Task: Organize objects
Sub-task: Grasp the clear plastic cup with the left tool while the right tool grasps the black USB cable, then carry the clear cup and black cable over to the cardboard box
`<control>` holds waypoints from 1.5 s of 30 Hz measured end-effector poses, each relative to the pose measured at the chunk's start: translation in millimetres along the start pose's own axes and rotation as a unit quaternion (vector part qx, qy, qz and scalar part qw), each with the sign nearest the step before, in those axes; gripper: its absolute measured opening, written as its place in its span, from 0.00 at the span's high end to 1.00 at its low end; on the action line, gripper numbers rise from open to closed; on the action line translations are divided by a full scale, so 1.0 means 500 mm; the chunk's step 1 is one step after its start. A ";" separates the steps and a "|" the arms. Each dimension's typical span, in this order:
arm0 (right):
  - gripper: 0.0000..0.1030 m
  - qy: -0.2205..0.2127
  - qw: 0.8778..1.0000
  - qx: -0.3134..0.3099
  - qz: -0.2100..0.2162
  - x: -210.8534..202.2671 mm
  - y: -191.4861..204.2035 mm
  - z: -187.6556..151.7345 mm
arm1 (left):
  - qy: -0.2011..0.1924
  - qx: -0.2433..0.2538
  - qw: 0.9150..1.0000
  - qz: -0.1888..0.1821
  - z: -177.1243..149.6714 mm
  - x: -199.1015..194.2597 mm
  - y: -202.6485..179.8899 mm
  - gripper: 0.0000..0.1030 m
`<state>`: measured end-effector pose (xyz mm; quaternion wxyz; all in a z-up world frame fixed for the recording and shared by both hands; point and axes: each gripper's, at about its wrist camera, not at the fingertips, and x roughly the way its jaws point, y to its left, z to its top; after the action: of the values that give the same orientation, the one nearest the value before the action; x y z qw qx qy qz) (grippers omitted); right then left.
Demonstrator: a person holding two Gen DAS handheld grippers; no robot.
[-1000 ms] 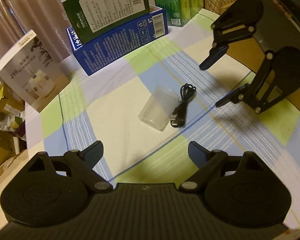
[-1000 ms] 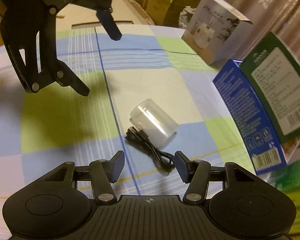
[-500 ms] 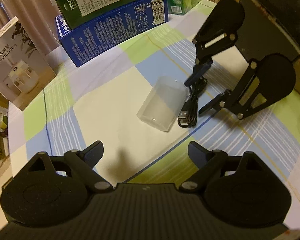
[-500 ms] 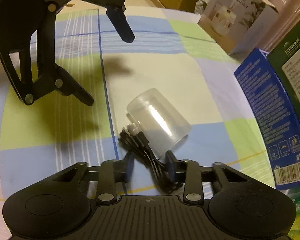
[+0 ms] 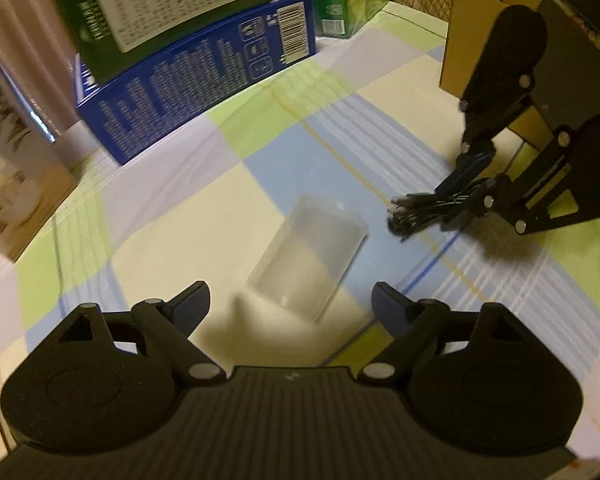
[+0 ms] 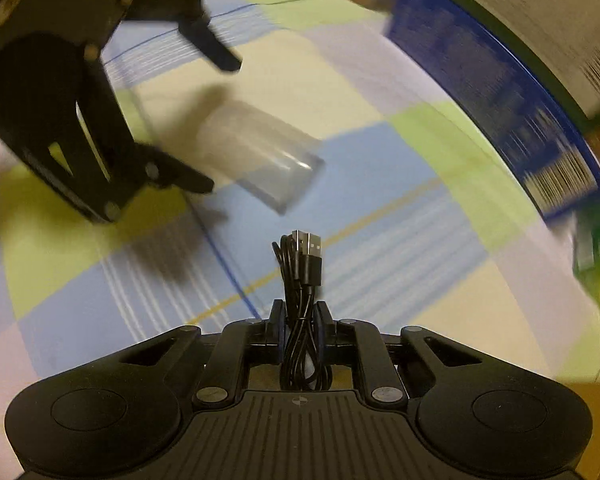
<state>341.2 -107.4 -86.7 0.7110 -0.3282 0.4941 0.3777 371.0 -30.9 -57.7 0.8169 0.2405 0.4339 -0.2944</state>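
Right gripper (image 6: 300,322) has just clamped the coiled USB cable (image 6: 302,272) and pulled it off the plastic cup (image 5: 308,256); left gripper (image 5: 290,300), wide but narrowing, closes in on that cup, empty.

A checked tablecloth (image 5: 188,216) in warm dim light, a pinkish curtain (image 5: 16,40) behind.

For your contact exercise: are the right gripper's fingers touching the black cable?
Touching. The right wrist view shows the right gripper with both fingers pressed against the coiled black cable between them.
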 end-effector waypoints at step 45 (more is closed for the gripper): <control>0.90 -0.098 0.897 0.426 0.062 -0.157 0.206 -0.334 | 0.098 -0.133 0.982 -0.092 -0.136 -0.136 -0.241 0.36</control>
<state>158.7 -213.0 -71.2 0.8029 0.0757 0.5546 0.2050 218.6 -53.9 -51.1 0.7647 0.1168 0.5671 -0.2830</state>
